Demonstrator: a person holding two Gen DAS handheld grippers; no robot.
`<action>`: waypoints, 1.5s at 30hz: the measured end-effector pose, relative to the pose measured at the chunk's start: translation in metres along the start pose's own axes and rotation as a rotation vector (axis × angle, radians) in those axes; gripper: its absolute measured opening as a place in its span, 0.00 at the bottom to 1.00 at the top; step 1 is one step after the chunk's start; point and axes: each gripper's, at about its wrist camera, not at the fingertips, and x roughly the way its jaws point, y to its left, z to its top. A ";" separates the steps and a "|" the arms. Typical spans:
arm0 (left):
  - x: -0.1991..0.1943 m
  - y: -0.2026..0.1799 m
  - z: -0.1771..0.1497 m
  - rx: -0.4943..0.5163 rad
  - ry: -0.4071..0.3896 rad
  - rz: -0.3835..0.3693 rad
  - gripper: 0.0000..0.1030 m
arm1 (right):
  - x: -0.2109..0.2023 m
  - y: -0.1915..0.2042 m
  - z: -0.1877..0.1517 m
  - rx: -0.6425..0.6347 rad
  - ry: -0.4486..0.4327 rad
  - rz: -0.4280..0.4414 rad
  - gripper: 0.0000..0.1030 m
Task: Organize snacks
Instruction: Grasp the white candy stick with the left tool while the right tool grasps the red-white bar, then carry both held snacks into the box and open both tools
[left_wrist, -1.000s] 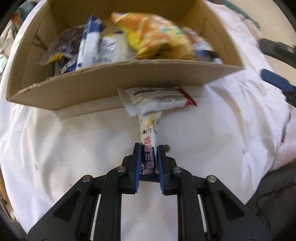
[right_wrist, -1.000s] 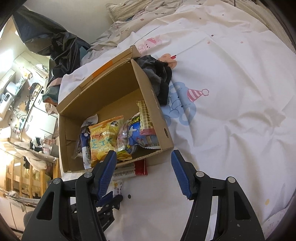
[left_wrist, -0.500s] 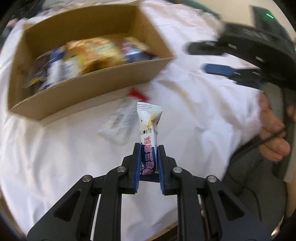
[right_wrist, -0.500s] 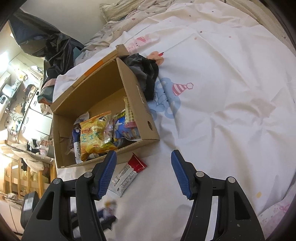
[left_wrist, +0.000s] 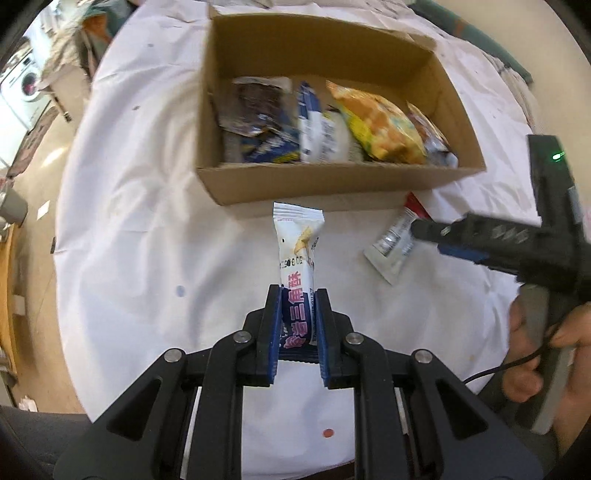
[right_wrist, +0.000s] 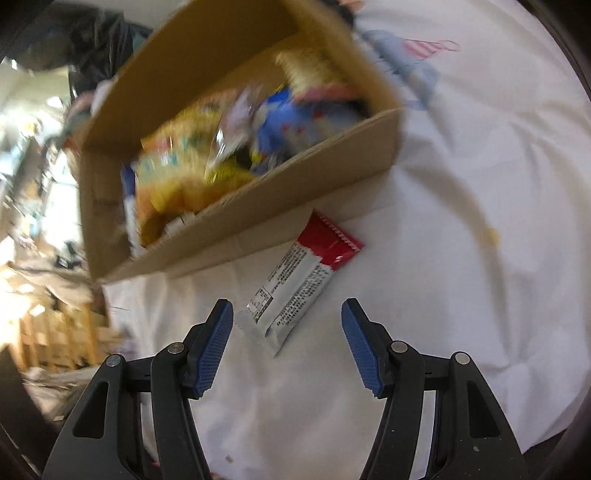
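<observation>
Two snacks are outside the cardboard box (left_wrist: 332, 184), which sits on a white bedsheet (left_wrist: 147, 240) and already holds several crinkly foil packets lined against its near wall. The left gripper (left_wrist: 297, 317) pinches the lower end of a slim white wafer bar (left_wrist: 298, 258), so the glossy wrapper stands upright, probably ready to go over the box's near wall. Further right, a flat red-and-white snack packet (right_wrist: 295, 288) lies on the sheet just beside the box's near right corner. The right gripper (right_wrist: 287, 343), jaws spread wide, hovers over the packet's near end, seemingly lined up to grasp it.
</observation>
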 end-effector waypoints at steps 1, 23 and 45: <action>-0.001 0.004 -0.001 -0.015 0.002 -0.004 0.14 | 0.007 0.008 -0.001 -0.018 0.001 -0.048 0.63; 0.002 0.001 -0.001 -0.082 -0.031 -0.012 0.14 | 0.036 0.027 -0.017 -0.160 -0.006 -0.255 0.33; -0.015 0.011 0.001 -0.111 -0.145 0.077 0.14 | -0.055 0.033 -0.038 -0.261 -0.052 -0.017 0.32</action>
